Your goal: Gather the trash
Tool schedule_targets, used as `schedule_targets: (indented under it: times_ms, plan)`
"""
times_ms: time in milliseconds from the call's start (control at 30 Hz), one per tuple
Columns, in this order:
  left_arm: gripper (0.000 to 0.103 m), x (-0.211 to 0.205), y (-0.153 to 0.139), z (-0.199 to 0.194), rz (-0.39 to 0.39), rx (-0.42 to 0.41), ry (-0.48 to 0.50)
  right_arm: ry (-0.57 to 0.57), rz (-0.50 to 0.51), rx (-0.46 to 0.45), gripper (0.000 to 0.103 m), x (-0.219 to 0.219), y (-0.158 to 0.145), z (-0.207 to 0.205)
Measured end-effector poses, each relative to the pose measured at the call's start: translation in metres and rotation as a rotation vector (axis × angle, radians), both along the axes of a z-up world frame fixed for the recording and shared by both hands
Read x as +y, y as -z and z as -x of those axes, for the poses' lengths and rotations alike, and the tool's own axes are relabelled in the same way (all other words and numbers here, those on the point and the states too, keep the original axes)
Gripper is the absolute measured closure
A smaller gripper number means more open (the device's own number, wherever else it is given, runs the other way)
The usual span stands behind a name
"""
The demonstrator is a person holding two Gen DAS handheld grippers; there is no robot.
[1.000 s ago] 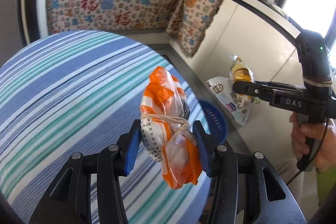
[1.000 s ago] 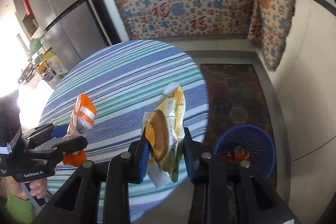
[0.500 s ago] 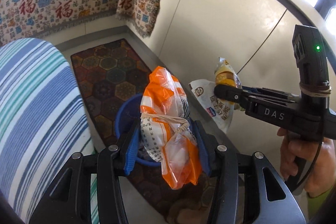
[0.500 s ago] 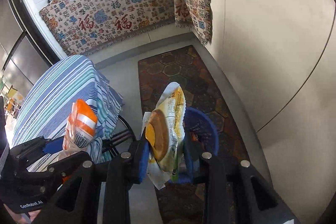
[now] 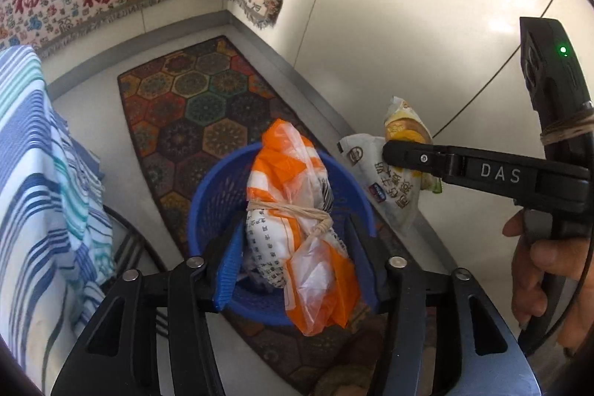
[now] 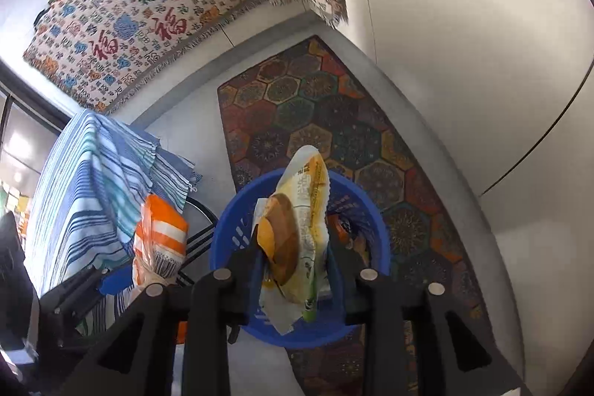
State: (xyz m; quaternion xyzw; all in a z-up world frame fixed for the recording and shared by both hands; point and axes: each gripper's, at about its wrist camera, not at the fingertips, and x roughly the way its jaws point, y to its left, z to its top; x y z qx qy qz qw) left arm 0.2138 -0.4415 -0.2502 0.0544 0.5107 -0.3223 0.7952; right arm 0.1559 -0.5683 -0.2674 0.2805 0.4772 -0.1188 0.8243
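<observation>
both jaws have just been opening over the blue basket [image 5: 208, 206]: left gripper [image 5: 299, 255] gapes clear of the orange bag [image 5: 297, 229], right gripper [image 6: 293, 270] loosens around the yellow wrapper [image 6: 300, 221]. a drop looks imminent.

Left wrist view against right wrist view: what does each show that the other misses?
Only left wrist: a hand gripping a black handle, with a green light above. Only right wrist: an orange scrap already inside the blue basket. Both: the basket, the orange bag, the yellow snack bag, the hexagon rug, the striped cloth.
</observation>
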Motion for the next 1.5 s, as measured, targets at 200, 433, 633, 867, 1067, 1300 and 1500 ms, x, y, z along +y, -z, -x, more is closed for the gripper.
schedule_targets:
  times_ms: [200, 433, 633, 867, 1067, 1300, 1500]
  plan:
    - [0.018, -0.002, -0.001, -0.003, -0.025, -0.014, -0.053, 0.120, -0.035, -0.053, 0.033, -0.021, 0.001, 0.016]
    - [0.000, 0.039, -0.076, 0.036, 0.019, -0.076, -0.067, 0.130, 0.078, -0.166, 0.005, 0.013, -0.082, 0.068]
    - [0.000, 0.084, -0.127, 0.099, -0.057, -0.198, -0.070, 0.059, 0.292, -0.123, 0.000, 0.090, -0.128, 0.136]
    - [0.000, 0.101, -0.152, 0.153, -0.143, -0.270, -0.129, 0.050, 0.365, -0.103, 0.000, 0.156, -0.152, 0.196]
    - [0.000, 0.107, -0.163, 0.167, -0.134, -0.241, -0.109, 0.053, 0.402, -0.083, 0.000, 0.186, -0.167, 0.215]
    - [0.000, 0.116, -0.170, 0.172, -0.097, -0.217, -0.112, 0.042, 0.419, -0.077, 0.000, 0.202, -0.177, 0.226]
    - [0.001, 0.120, -0.171, 0.169, -0.097, -0.222, -0.138, 0.029, 0.426, -0.075, 0.000, 0.211, -0.179, 0.226]
